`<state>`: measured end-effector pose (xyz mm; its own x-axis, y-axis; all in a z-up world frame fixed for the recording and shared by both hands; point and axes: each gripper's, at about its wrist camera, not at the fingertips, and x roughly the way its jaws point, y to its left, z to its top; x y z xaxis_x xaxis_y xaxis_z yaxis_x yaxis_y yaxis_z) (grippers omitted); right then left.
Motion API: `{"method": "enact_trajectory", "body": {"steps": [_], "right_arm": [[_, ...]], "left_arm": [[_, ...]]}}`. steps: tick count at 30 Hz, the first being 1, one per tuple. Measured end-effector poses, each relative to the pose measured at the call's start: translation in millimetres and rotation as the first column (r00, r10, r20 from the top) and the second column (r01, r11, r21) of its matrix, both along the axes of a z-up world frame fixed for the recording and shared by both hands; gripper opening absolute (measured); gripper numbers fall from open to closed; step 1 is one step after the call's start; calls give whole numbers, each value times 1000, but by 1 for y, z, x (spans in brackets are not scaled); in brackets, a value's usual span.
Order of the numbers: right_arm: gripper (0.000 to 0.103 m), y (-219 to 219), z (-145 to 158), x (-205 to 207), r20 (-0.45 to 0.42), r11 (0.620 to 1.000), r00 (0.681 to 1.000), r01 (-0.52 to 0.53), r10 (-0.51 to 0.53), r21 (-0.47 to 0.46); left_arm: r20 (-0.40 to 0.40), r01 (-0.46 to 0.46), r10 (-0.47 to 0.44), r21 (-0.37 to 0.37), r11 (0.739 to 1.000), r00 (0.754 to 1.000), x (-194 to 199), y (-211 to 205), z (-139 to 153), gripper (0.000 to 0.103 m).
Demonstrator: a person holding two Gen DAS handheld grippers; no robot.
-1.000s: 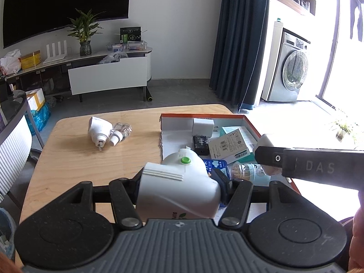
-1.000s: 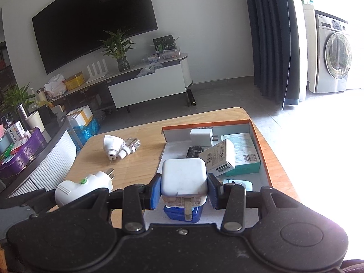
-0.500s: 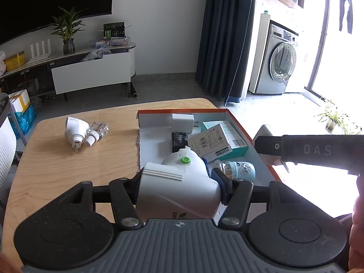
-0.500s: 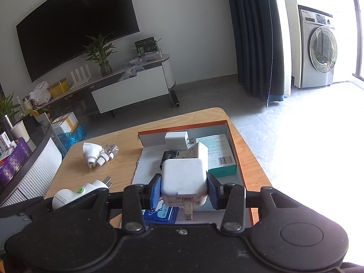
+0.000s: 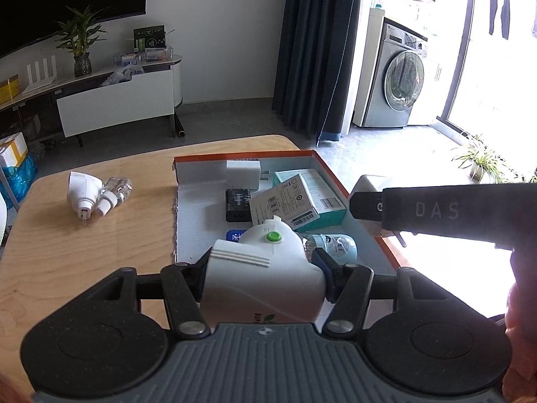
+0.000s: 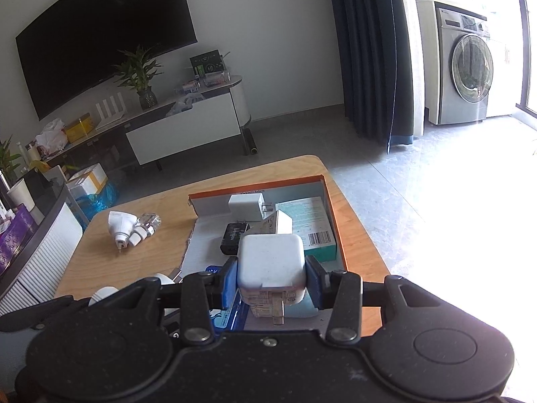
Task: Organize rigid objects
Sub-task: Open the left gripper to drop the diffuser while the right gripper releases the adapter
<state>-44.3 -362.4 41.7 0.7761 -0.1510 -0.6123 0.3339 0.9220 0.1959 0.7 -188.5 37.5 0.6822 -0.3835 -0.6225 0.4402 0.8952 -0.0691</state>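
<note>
Wooden tabletop (image 5: pixel 100 245) bears an orange-rimmed box (image 5: pixel 241 159) already part-filled. Left gripper (image 5: pixel 261 268) clamps a white green-buttoned plug-in device (image 5: pixel 265 282) and right gripper (image 6: pixel 272 278) clamps a white square charger (image 6: pixel 270 262); two white items (image 5: pixel 97 193) wait far left.

Right gripper (image 6: pixel 271 282) jaws clamp white charger (image 6: pixel 270 265) above tray (image 6: pixel 330 213).

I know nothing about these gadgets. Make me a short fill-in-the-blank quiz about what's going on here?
1. The left gripper is shut on a white plug-in device with a ____ button.
2. The right gripper clamps a white ____.
3. The orange-rimmed box sits on a ____ table.

Missing words: green; charger; wooden
</note>
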Motion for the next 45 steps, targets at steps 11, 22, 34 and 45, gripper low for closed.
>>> {"method": "enact_trajectory", "body": {"steps": [11,22,34,45], "right_arm": [[51,-5,-11,12,-32,1000,999,0,1,11],[52,-10,-24,22,-75,1000,997,-6,8,29],[52,-13,-27,21,-80,999,997,3,1,45],[57,-8,-13,17,-41,999,999,12,-10,37]], "left_arm": [[-35,29,-28,3,1000,999,3,-10,-10,60],[-71,81,-80,7,997,994,1,-23,-22,60],[-92,125,-128,-36,992,988,-3,-31,-23,69],[-72,48,-51,-38,998,996,2,-13,-8,80]]}}
